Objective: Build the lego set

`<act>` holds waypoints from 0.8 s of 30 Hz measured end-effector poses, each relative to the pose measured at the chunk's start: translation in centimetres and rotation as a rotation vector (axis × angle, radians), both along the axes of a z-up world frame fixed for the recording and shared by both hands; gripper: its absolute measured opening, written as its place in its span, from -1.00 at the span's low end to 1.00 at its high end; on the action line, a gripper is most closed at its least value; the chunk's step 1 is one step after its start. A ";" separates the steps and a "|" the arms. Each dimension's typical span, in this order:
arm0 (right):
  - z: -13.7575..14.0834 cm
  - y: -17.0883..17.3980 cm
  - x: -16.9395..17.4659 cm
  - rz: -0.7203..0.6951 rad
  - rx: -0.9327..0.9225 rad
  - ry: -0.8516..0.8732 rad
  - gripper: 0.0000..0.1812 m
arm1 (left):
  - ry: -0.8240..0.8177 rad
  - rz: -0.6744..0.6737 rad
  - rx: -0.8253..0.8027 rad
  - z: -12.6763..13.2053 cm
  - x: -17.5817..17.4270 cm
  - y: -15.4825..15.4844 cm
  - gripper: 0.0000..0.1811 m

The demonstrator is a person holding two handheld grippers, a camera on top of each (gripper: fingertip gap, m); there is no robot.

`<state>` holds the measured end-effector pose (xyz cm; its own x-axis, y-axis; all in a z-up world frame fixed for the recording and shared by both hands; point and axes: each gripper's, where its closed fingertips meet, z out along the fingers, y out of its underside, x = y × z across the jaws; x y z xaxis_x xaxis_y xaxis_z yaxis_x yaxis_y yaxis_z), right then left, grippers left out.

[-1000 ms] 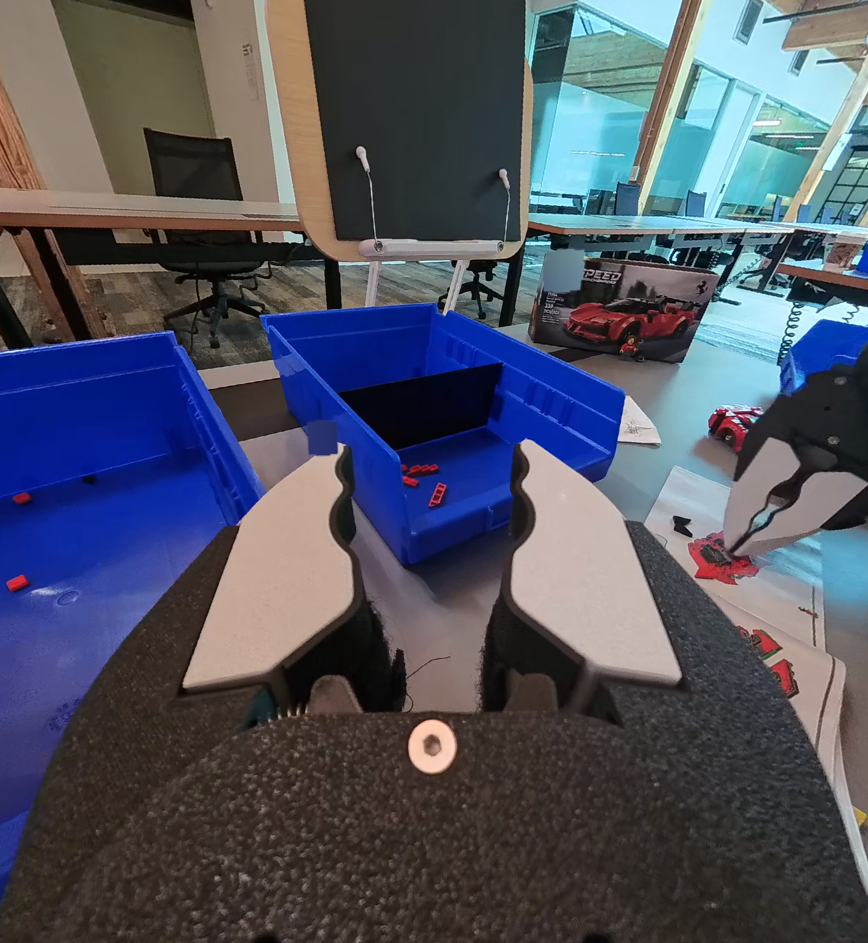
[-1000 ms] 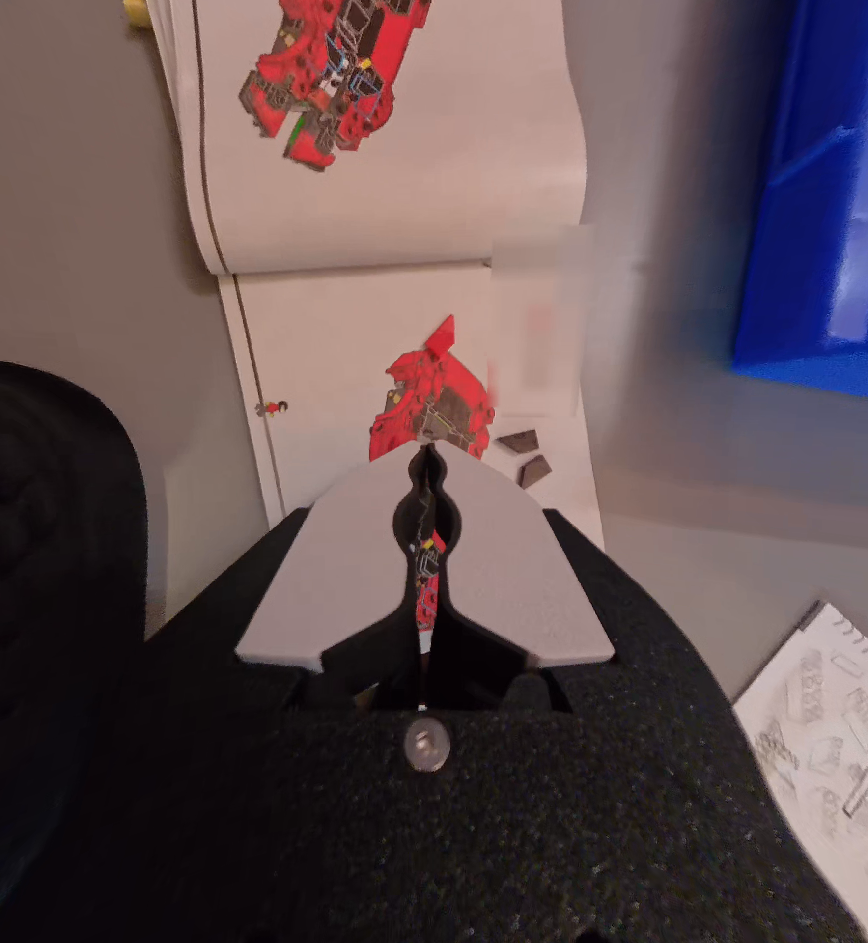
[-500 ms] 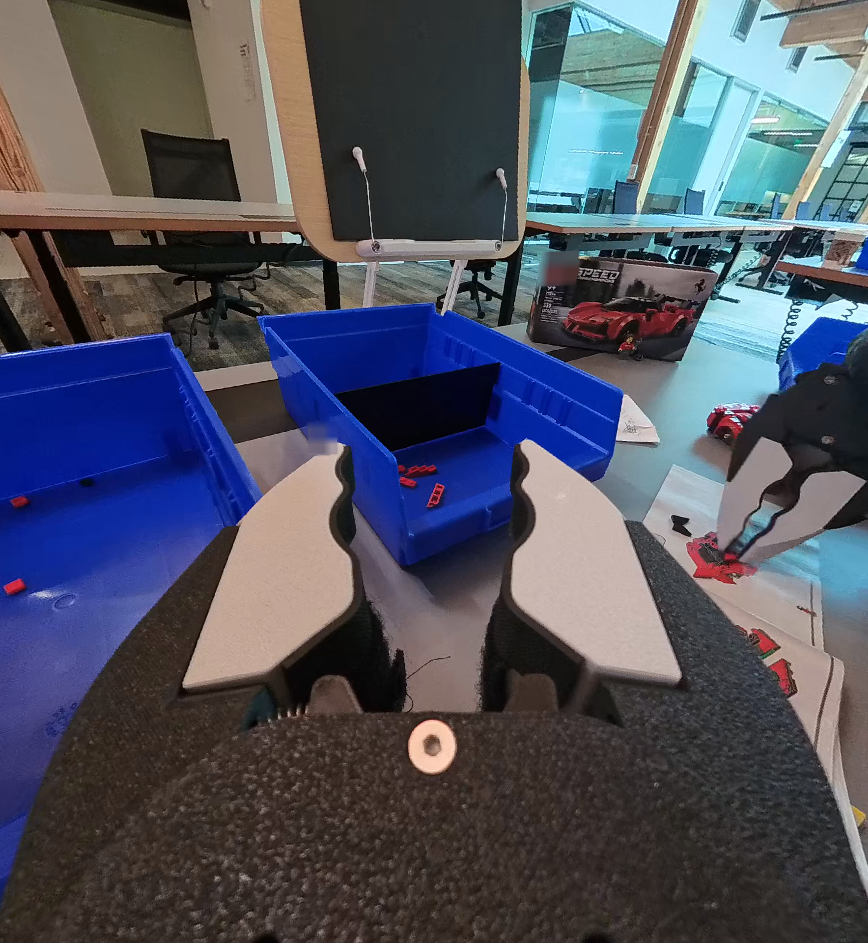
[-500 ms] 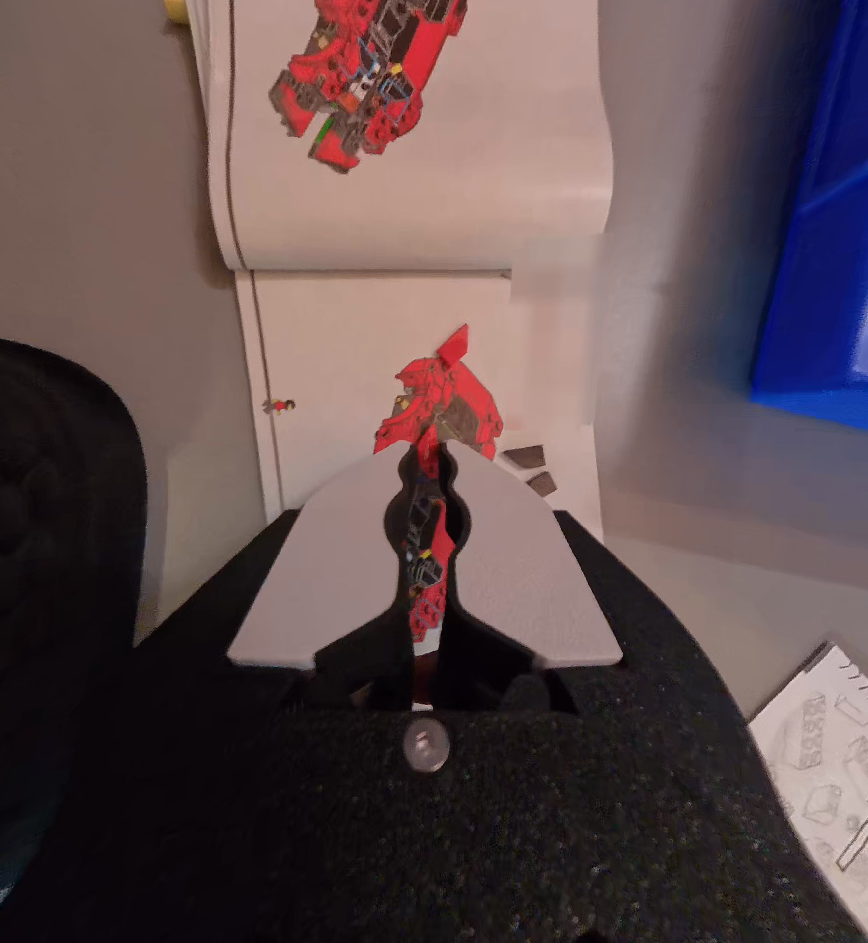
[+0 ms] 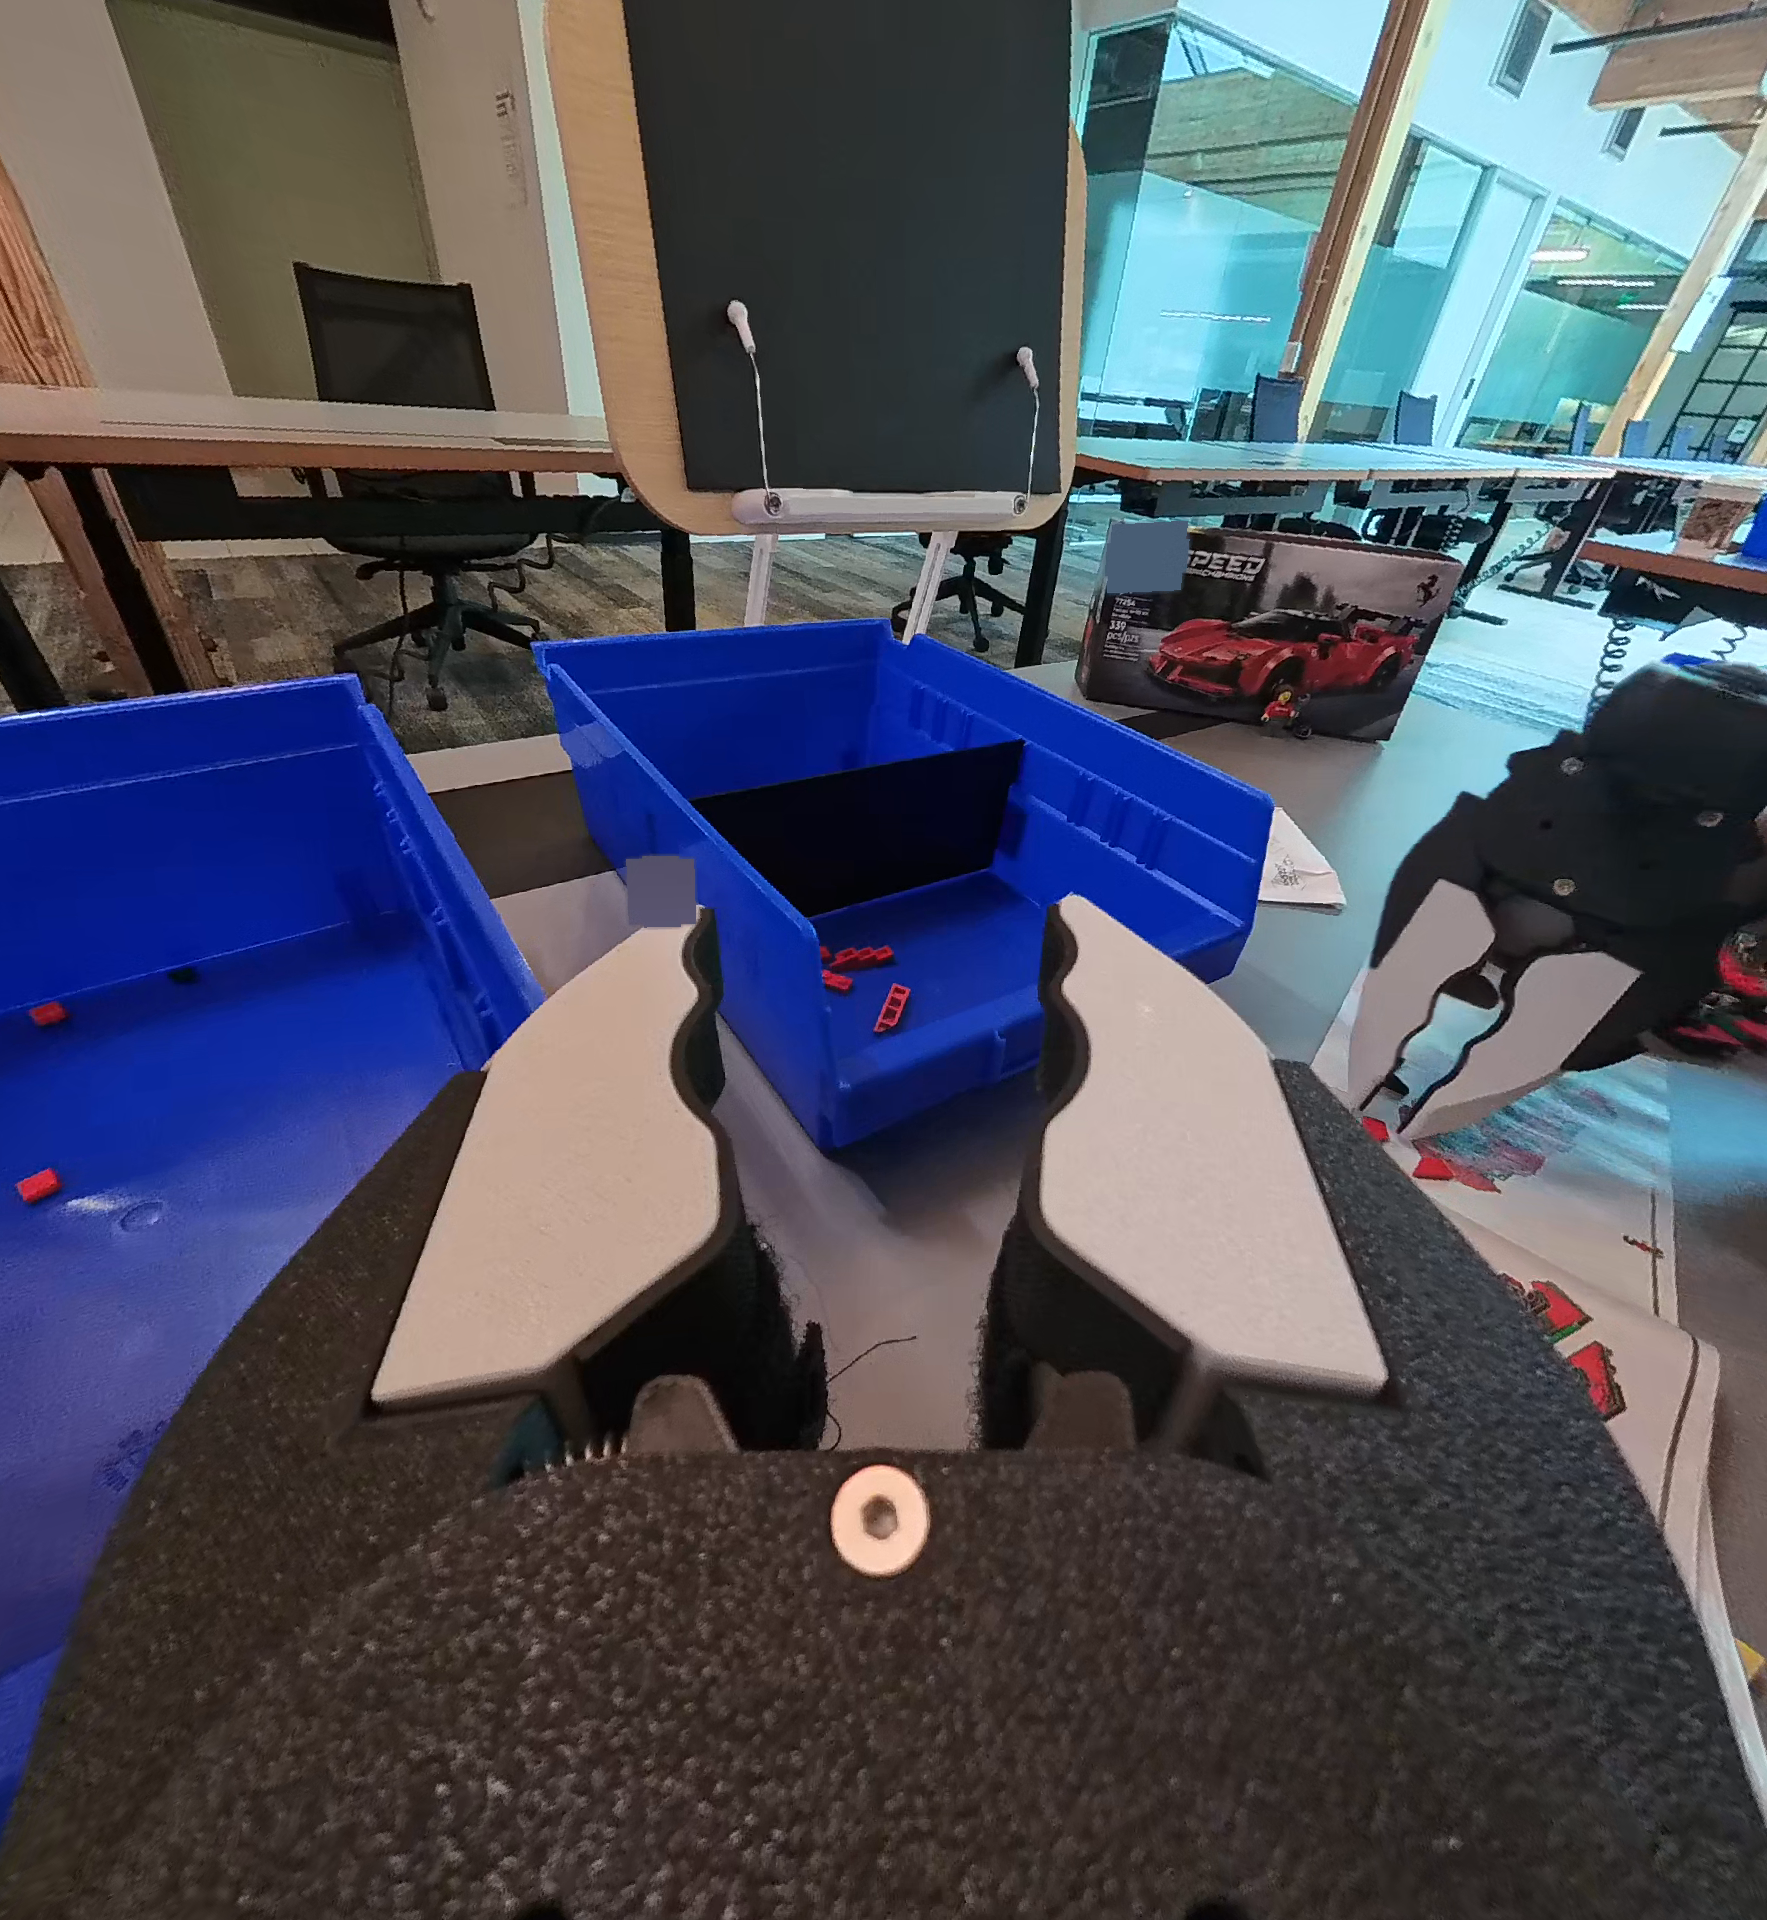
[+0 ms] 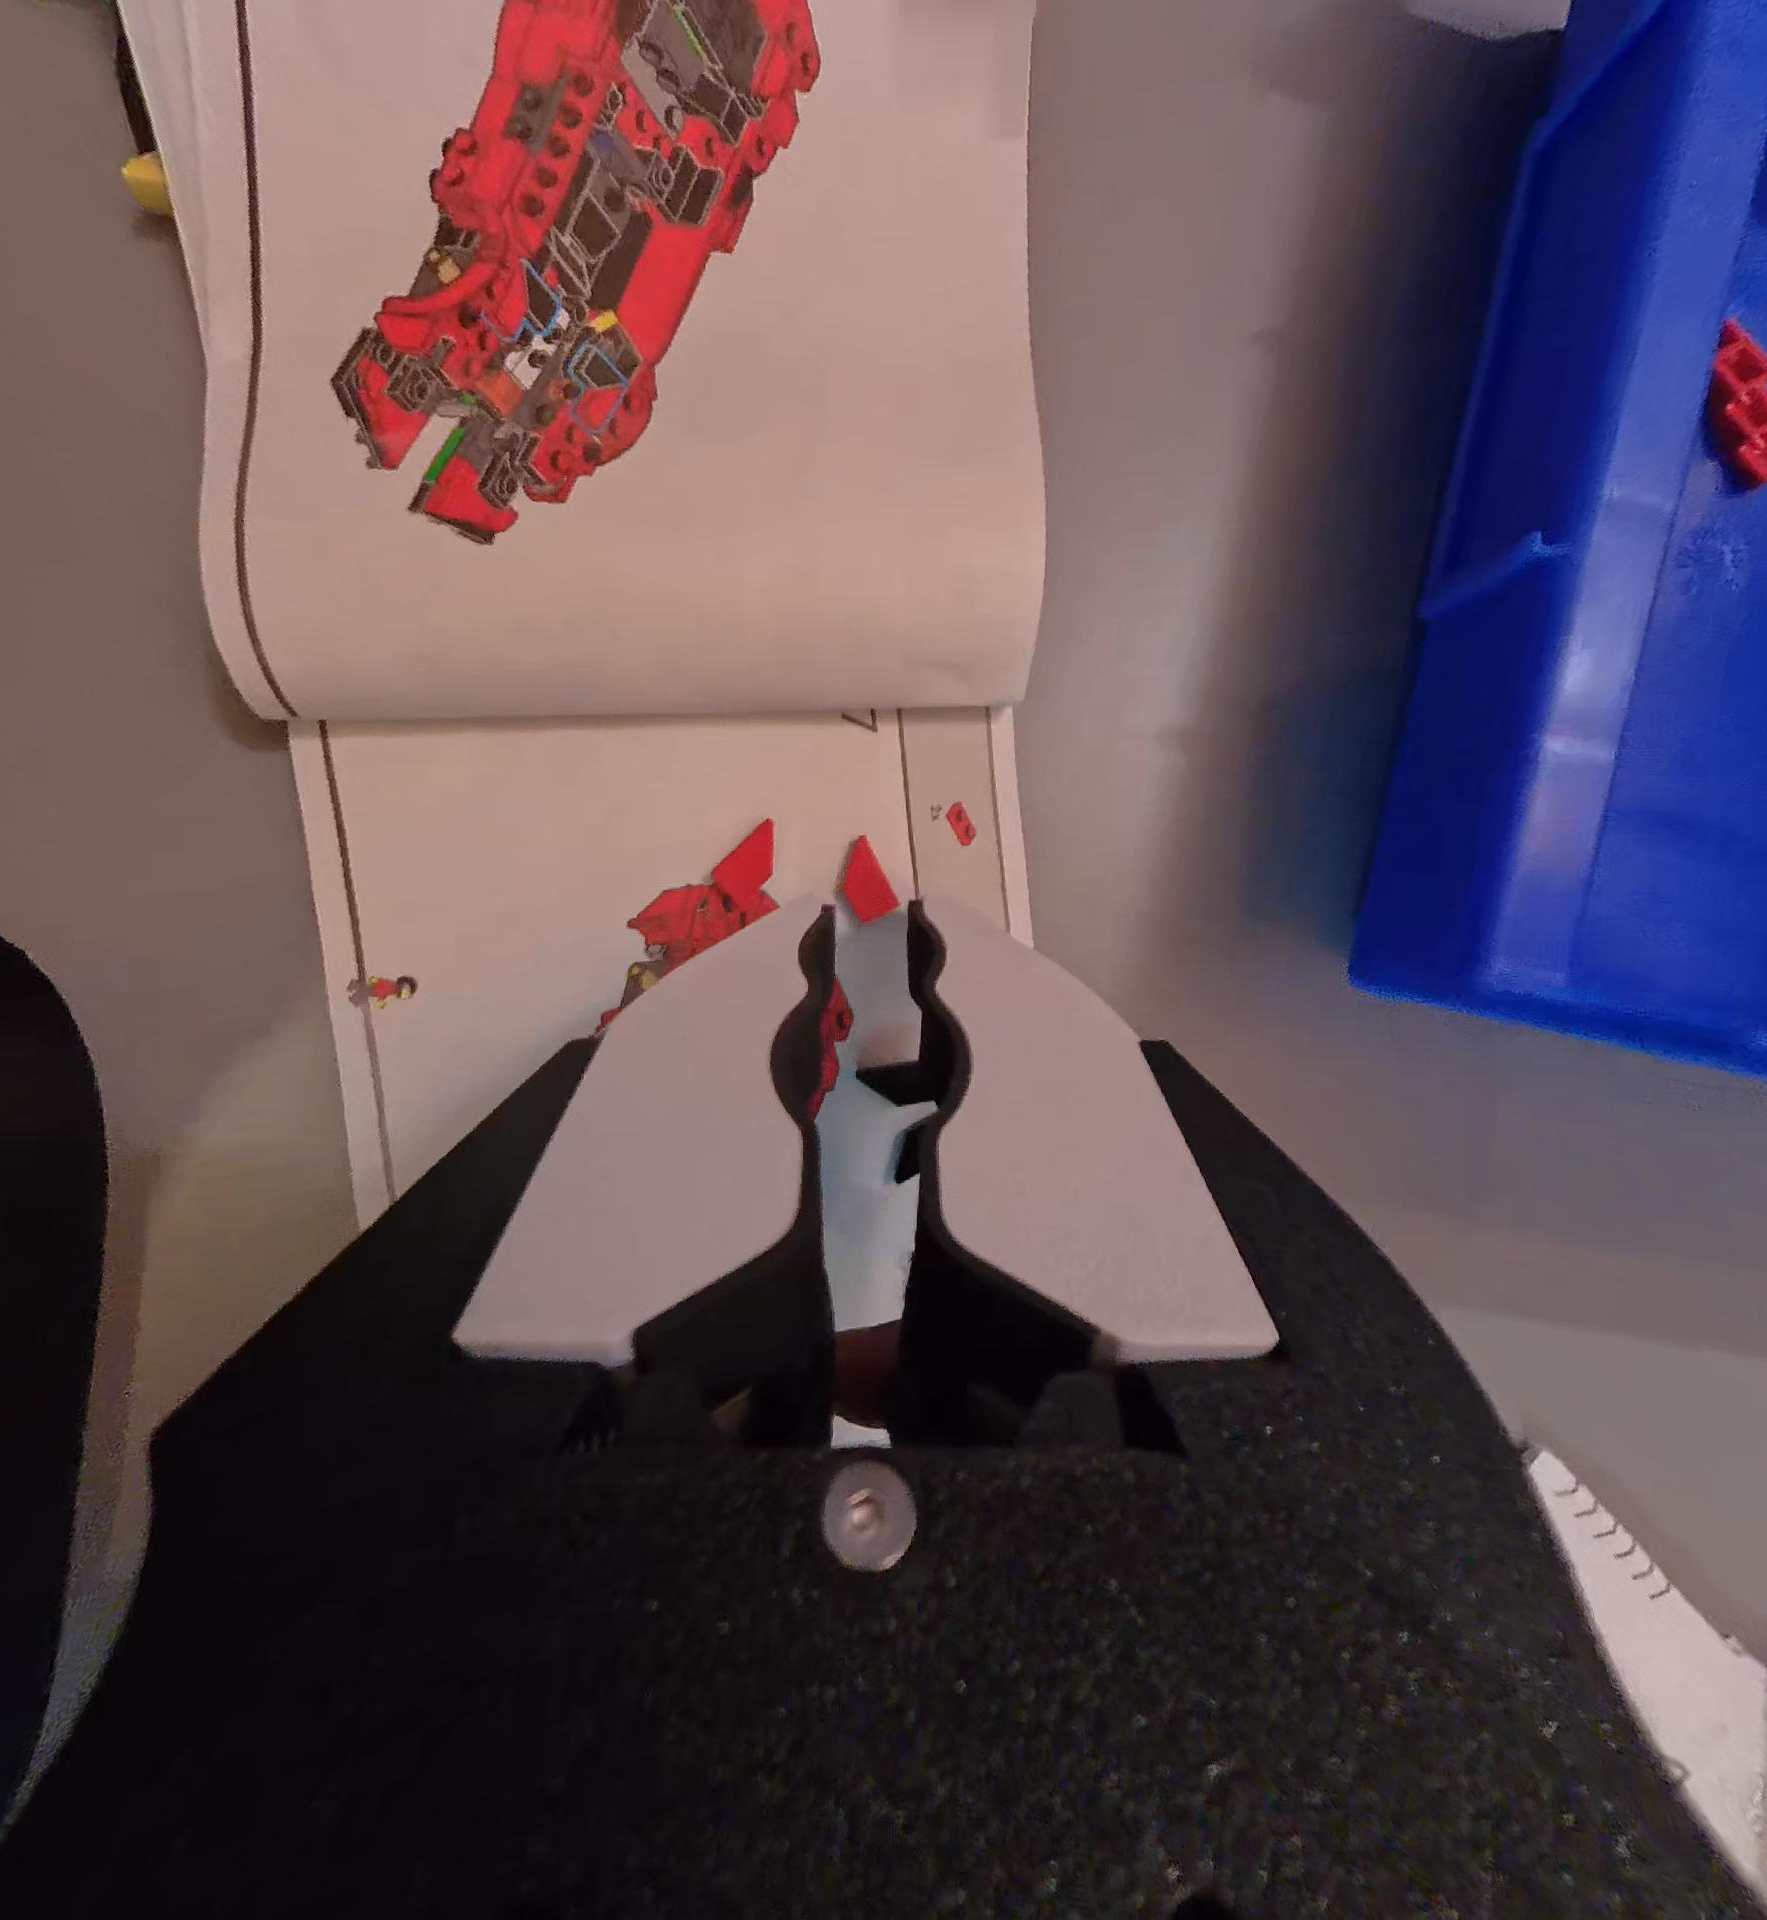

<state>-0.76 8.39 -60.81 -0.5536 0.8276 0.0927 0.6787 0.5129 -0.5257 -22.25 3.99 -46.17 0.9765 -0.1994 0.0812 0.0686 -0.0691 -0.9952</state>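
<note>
My left gripper [image 5: 879,925] is open and empty, held above the table in front of a blue bin [image 5: 1149,831] with several small red bricks [image 5: 858,956]. My right gripper [image 6: 871,914] is open by a narrow gap, tips down over the open instruction booklet [image 6: 650,623]. A small red wedge piece [image 6: 866,878] lies on the page just beyond its tips. Two small black pieces [image 6: 894,1086] lie on the page between its fingers. In the left wrist view the right gripper [image 5: 1383,1114] stands at the right, with the part-built red car [image 5: 1731,997] behind it.
A large blue bin [image 5: 183,883] with a few loose pieces stands at the left. The set's box [image 5: 1263,644] stands at the back right. In the right wrist view the blue bin [image 6: 1585,727] is at the right and a white sheet [image 6: 1689,1662] at the lower right. About 25 cm separates my left fingertips from my right.
My right gripper has gone from shut to a narrow gap and shifted over the page; the red wedge piece now lies beyond its tips. The left gripper has barely moved.
</note>
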 end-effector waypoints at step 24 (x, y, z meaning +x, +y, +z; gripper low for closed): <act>4.7 -1.8 -1.7 -0.085 -0.147 0.352 -0.86 | 0.007 0.026 -0.007 -0.1 -0.5 -0.1 -0.36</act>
<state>-2.48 6.64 -56.11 -0.4381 0.8876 0.1422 0.4801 0.3648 -0.7977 -22.77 3.86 -46.31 0.9819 -0.1738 0.0755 0.0634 -0.0741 -0.9952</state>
